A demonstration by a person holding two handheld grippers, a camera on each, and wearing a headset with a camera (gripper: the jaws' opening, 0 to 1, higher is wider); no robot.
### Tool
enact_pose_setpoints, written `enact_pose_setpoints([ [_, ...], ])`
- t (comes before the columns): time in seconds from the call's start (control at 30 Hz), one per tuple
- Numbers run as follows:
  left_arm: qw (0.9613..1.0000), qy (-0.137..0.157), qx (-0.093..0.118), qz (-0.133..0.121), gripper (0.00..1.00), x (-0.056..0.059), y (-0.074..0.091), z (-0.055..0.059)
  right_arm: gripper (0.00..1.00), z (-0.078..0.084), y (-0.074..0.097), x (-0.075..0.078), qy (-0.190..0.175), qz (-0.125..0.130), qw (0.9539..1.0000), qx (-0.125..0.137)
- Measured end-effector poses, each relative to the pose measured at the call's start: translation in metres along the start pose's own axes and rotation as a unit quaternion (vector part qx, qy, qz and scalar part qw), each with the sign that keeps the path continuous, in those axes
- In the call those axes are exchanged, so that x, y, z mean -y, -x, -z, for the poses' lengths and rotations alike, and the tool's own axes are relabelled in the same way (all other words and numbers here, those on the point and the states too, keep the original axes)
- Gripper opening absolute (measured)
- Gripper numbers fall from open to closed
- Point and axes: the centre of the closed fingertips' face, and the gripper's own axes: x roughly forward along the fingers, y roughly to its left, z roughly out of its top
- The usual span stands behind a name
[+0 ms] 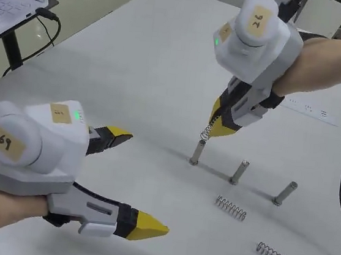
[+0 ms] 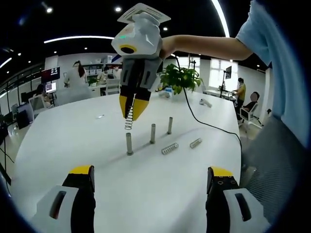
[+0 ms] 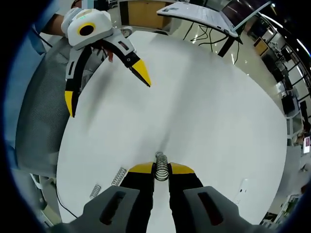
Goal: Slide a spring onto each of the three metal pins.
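Currently the right tool (image 1: 219, 128) pinches a spring (image 1: 207, 131) just above the leftmost pin (image 1: 197, 151) on the white counter (image 1: 135, 56); the left tool (image 1: 144, 183) gapes wide, empty, near the counter's near edge, office desks (image 2: 97, 90) beyond.

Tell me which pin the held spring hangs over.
The left-end pin in the head view: the right gripper holds the spring just above its top. The middle pin and right-end pin have nothing over them.
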Motion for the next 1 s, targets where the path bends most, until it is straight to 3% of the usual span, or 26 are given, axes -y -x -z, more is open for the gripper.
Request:
enact_pose_setpoints([
  [1.0,1.0,0.004,-0.001,0.004,0.92,-0.002,-0.001,0.002,0.08,0.006,-0.018,0.004,0.018,-0.021,0.9991,-0.033],
])
